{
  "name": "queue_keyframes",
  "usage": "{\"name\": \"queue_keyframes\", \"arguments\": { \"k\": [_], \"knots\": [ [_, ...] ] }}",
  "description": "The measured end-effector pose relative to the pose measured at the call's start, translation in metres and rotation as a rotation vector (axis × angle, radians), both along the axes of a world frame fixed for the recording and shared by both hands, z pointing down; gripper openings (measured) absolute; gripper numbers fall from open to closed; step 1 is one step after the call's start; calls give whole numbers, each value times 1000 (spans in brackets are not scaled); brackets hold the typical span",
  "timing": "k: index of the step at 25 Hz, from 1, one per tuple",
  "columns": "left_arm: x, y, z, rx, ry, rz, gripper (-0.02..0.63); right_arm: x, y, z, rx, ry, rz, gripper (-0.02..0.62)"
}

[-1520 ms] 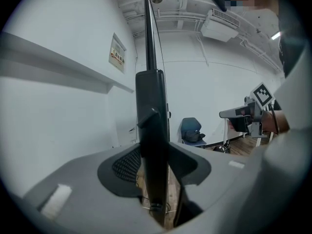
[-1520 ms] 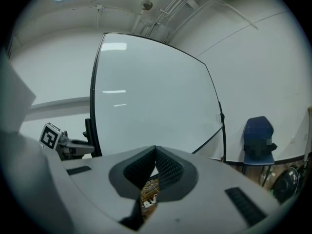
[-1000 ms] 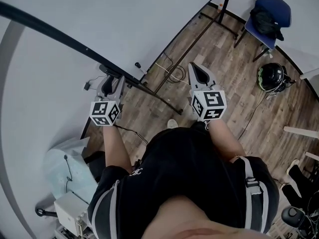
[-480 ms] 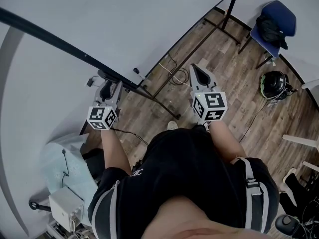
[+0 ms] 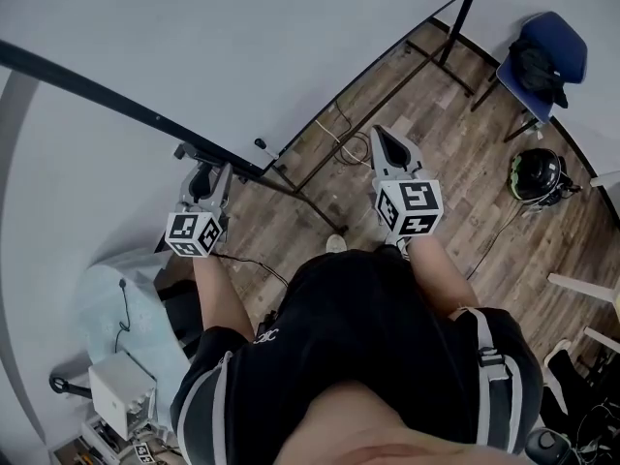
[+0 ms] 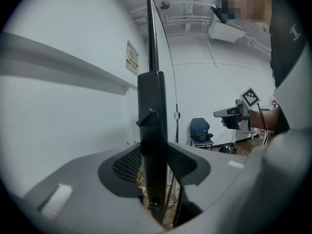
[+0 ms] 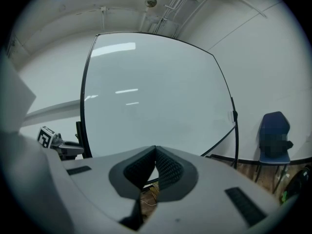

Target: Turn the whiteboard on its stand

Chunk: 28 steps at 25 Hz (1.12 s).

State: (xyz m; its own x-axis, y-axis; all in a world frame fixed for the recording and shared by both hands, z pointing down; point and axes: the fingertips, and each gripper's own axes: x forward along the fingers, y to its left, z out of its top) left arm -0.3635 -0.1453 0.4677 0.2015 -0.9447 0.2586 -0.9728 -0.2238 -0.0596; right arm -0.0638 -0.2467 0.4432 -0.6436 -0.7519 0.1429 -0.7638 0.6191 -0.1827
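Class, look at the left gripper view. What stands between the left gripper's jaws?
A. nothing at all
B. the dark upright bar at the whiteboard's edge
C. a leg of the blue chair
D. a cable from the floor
B: the left gripper has its jaws closed on the dark upright bar that runs up the edge of the whiteboard.

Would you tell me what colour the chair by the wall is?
The chair is blue; head view.

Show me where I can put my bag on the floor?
The wood floor between the right tool and the helmet is bare. It is crowded by the stand's legs, where cables lie.
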Motion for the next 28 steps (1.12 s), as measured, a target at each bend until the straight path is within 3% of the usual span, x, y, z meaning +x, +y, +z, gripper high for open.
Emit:
{"name": "queue_keyframes", "arguments": {
  "k": [9,15,21,25,28],
  "knots": [
    [-2,2,1,13,11,-46,170,-2,-4,2,-4,5,-25,5],
    [0,6,3,2,1,-145,164,-1,-6,3,-3,10,-52,6],
    [10,29,-1,37,77,-203,135,-1,-7,-2,2,5,-92,5],
    [27,33,-4,57,72,-280,14,-4,-10,-4,11,-3,-113,6],
    [54,25,-3,45,45,-287,11,-1,-9,-7,28,-9,-131,5]
  ]
}}
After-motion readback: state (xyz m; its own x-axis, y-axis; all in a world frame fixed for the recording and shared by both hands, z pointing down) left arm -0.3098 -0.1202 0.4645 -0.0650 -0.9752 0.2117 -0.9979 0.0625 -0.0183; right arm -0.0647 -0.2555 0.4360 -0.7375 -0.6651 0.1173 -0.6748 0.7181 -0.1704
